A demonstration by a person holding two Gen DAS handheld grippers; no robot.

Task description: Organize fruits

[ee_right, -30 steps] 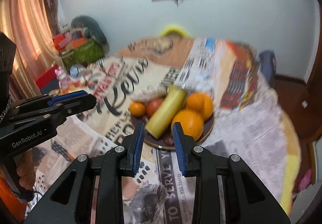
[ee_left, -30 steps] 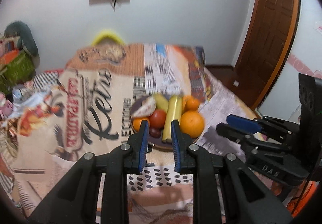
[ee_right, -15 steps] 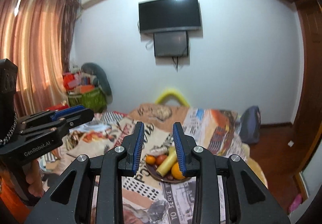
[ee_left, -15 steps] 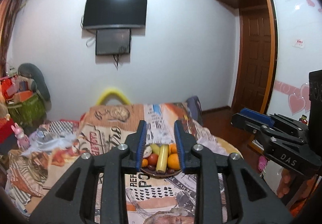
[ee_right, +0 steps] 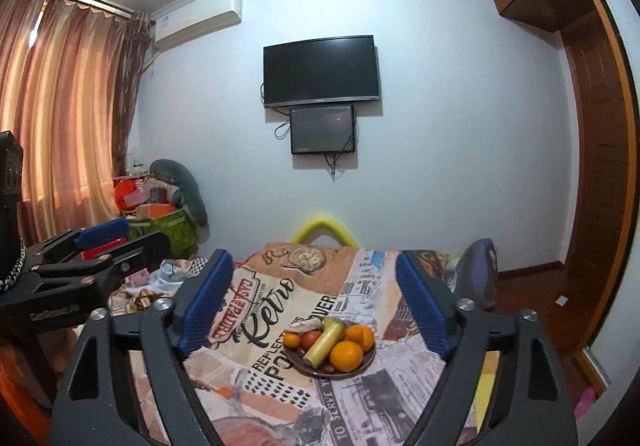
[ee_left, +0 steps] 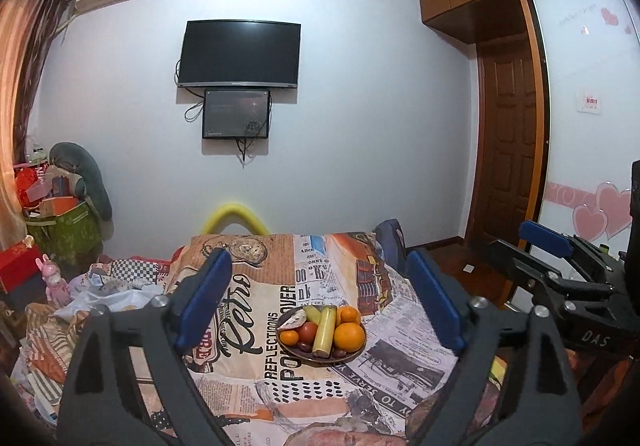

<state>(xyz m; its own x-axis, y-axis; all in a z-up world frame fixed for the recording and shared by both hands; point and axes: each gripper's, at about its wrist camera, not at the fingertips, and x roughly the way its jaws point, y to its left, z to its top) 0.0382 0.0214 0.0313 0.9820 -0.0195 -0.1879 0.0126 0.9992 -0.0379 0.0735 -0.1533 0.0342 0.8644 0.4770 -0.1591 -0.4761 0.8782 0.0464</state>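
**Fruit plate framed between two wide-spread grippers**

Where the printed cloth (ee_left: 256,330) covers the table, a dark plate (ee_left: 304,354) is seen, heaped with fruit — a large orange (ee_left: 349,337), a smaller orange (ee_left: 348,314), a tangerine (ee_left: 289,338), a red tomato (ee_left: 308,330) and a long yellow-green fruit (ee_left: 325,330) laid across the middle. Small dark fruits are tucked at the rim. The left gripper (ee_left: 320,304) and the right gripper (ee_right: 314,306) are both held well short of the plate, jaws spread wide, nothing gripped. The plate is framed between each pair of blue pads (ee_left: 434,300), untouched.

Left hand-held gripper (ee_left: 320,298) and right hand-held gripper (ee_right: 316,298) now spread wide (previously narrow)
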